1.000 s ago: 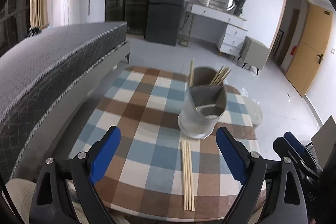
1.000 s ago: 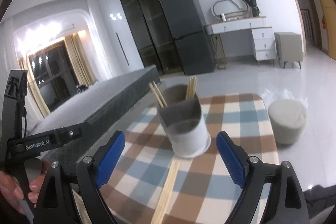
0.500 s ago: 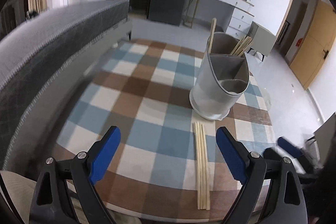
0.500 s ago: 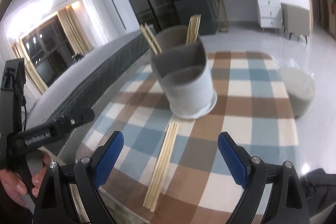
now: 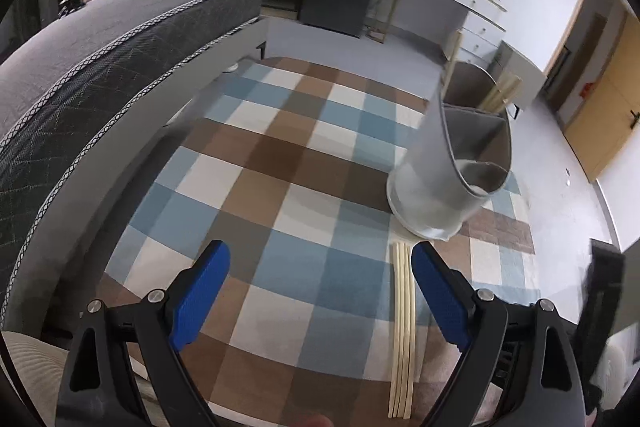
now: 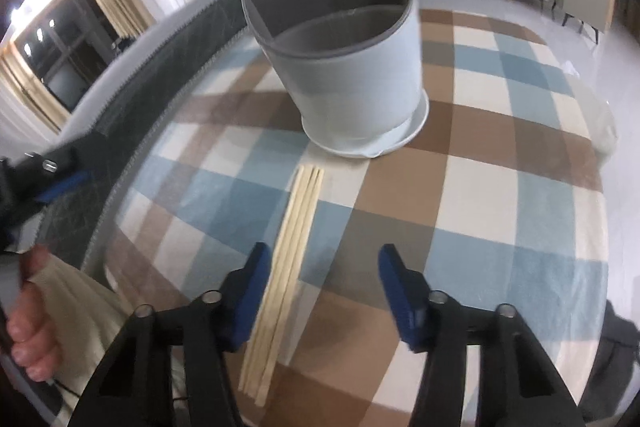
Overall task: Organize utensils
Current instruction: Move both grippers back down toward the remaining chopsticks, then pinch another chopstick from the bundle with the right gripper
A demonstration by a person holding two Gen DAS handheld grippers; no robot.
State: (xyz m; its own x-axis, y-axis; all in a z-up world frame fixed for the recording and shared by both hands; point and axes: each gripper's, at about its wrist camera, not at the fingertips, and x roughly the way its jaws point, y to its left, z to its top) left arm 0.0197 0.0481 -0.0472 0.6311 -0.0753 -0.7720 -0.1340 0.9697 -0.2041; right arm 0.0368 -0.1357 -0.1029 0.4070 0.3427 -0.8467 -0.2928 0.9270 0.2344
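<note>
Loose chopsticks (image 6: 285, 259) lie bundled on the checked tabletop (image 6: 500, 187), just short of the grey holder (image 6: 344, 67). The right tongs (image 6: 320, 291), jaws just closing but still apart, apparently hang right beside them, gripping nothing. The left tongs (image 5: 320, 291) gape wide, empty.

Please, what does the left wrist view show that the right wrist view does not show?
Only the left wrist view shows the yellow door and the left tool, open over the cloth.

Only the right wrist view shows the lit window, a hand and the right tool, whose jaws have just been closing, chopsticks between them, not pressed.

Both show the holder, the loose chopsticks and the checked cloth.
</note>
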